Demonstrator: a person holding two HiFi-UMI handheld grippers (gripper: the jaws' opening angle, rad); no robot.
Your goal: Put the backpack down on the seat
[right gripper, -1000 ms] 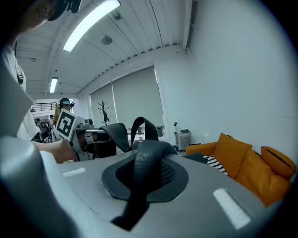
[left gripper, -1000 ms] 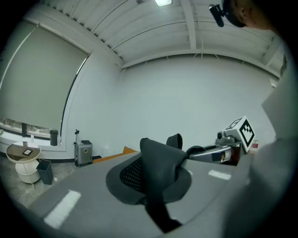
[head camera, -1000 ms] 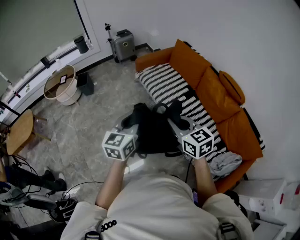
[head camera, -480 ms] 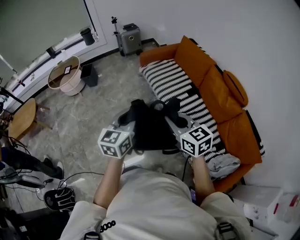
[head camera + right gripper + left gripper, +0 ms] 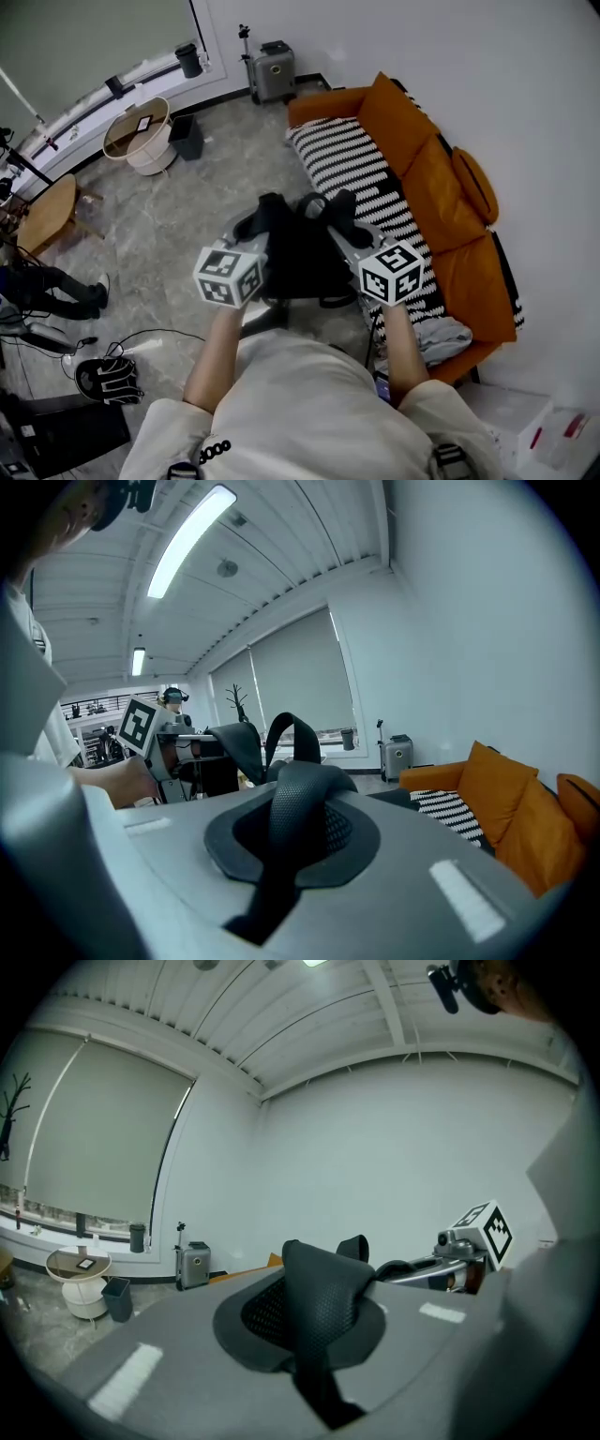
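Black backpack (image 5: 298, 255) hangs between the two grippers, above the floor. Left gripper (image 5: 317, 1335) pinches one mesh strap (image 5: 323, 1283). Right gripper (image 5: 292, 847) pinches the second strap (image 5: 302, 794). Striped sofa seat (image 5: 367, 180) lies just beyond the right gripper, clear of the backpack.

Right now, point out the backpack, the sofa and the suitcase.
backpack (image 5: 302, 255): head view, middle of its black body.
sofa (image 5: 401, 117): head view, orange back cushion.
suitcase (image 5: 275, 70): head view, grey front face, by the far wall.
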